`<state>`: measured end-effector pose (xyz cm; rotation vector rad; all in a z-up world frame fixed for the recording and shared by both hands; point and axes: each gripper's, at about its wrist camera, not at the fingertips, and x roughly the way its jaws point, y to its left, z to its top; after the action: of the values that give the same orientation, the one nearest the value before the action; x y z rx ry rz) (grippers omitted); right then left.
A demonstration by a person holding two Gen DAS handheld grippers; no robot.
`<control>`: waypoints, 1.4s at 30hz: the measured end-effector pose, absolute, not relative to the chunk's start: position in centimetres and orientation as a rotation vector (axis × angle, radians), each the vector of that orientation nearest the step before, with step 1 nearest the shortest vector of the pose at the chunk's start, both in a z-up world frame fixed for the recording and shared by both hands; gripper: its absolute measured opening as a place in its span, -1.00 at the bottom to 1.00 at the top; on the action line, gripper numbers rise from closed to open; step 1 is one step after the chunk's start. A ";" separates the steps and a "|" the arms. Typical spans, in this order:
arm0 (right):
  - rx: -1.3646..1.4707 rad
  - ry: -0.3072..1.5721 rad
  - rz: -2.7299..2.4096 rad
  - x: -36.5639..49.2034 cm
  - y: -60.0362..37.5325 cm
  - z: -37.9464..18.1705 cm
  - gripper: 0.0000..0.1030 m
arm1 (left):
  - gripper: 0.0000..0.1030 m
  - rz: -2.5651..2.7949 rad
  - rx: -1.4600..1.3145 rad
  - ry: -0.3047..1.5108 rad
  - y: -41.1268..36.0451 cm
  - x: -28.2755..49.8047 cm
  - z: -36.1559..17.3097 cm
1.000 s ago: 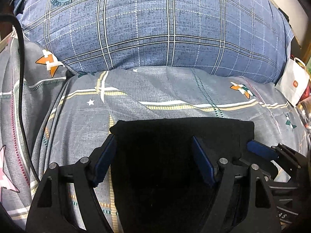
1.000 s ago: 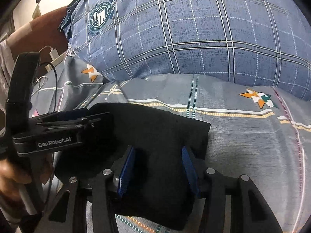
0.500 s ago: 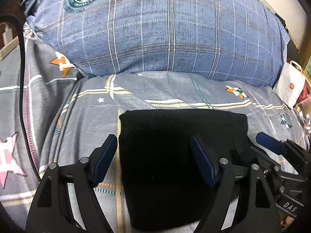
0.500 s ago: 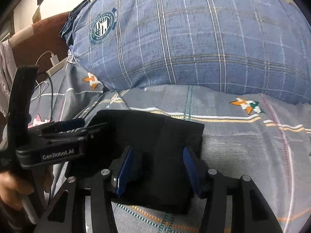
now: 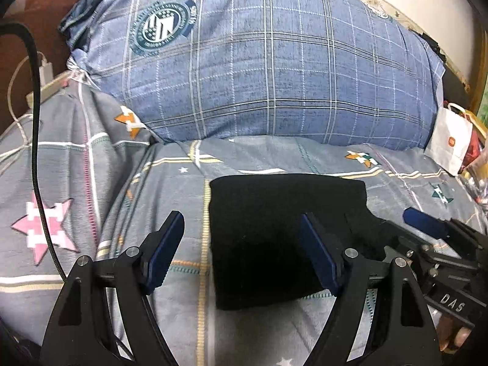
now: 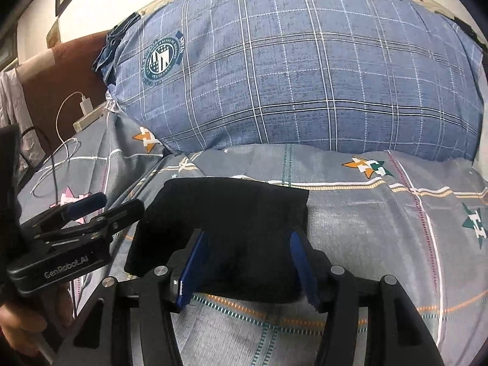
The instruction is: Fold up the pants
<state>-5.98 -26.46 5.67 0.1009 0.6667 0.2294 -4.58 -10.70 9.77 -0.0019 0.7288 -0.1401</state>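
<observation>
Looking along the left gripper (image 5: 241, 250), its jaws spread wide and empty over the black folded fabric pants (image 5: 283, 238), a compact rectangle on the grey patterned bedsheet (image 5: 158, 183); "DAS" shows on the neighbouring tool. From the right gripper (image 6: 248, 263), likewise parted and holding nothing, "GenRobot.AI" reads nearby; the bundle's long axis seemingly runs toward the blue plaid pillow (image 6: 305, 70).

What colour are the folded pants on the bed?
Plain black pants, no visible pattern; clearest in the left wrist view against the grey patterned bedsheet.
</observation>
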 end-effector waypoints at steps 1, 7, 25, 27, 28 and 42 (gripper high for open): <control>0.103 0.666 0.223 -6.2 -26.5 5.7 0.09 | 0.52 -0.137 0.006 0.726 -10.7 -4.8 9.8; 0.111 0.670 0.207 -7.1 -26.4 5.8 0.11 | 0.52 -0.116 0.045 0.707 -10.8 -6.2 10.0; 0.099 0.669 0.208 -8.5 -25.5 5.7 0.14 | 0.52 -0.109 0.054 0.696 -10.7 -8.2 10.0; 0.095 0.671 0.210 -8.5 -25.3 5.7 0.14 | 0.52 -0.107 0.060 0.698 -10.8 -8.1 9.9; 0.094 0.672 0.208 -8.6 -25.3 5.6 0.14 | 0.52 -0.108 0.060 0.699 -10.8 -8.1 9.8; 0.095 0.677 0.211 -8.3 -25.2 5.4 0.15 | 0.52 -0.122 0.048 0.712 -10.8 -7.7 9.5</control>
<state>-8.30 -25.16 5.39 0.0953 0.6768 0.2111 -7.69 -10.81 9.46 0.0477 0.7123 -0.1216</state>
